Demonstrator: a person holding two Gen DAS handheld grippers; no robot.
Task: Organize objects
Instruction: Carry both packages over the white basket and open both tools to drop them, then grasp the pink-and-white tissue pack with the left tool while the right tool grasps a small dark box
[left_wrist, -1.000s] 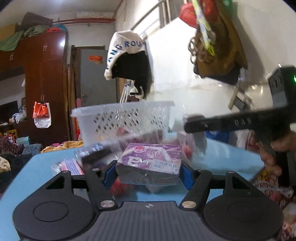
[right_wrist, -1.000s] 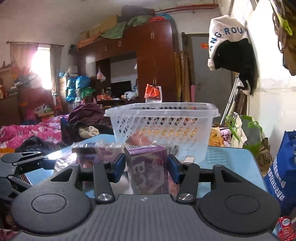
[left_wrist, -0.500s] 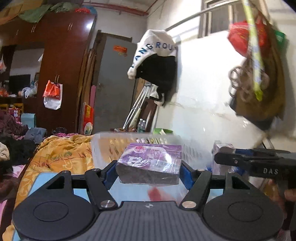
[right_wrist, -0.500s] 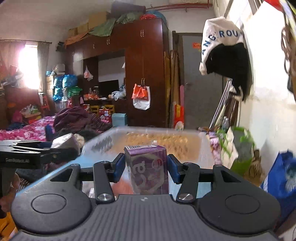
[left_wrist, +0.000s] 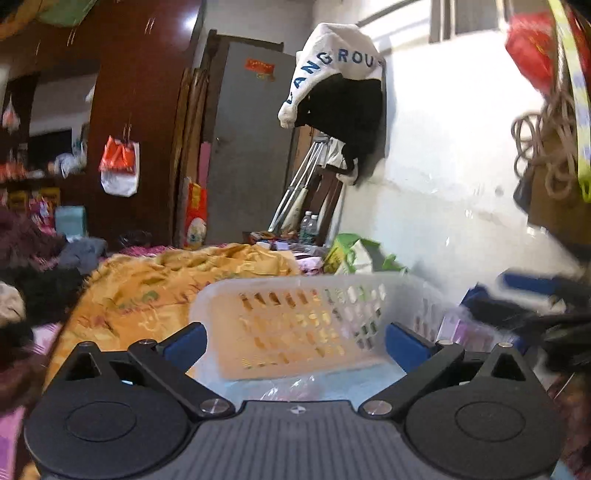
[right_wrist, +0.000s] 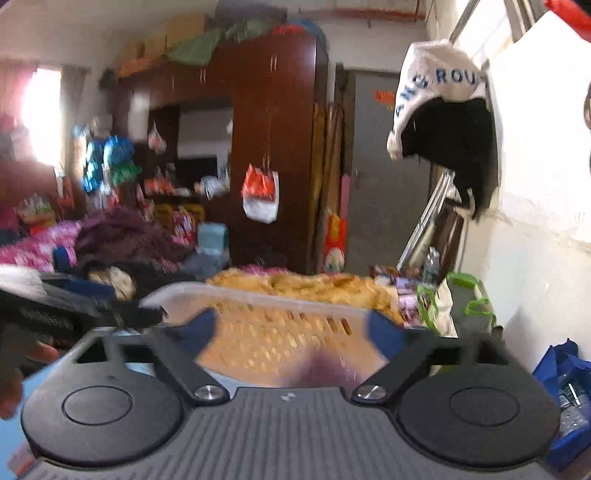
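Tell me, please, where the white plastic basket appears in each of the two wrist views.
Left wrist view: the white plastic basket sits low, centre to right, just beyond the spread fingers.
Right wrist view: the basket is low and central, between the fingers.
Shared landmark: the white lettered garment hanging on the wall.

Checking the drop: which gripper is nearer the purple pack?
Right. The right gripper, jaws opening, hangs just above the loose purple pack; the left gripper, jaws also opening and empty, faces the basket's other end.
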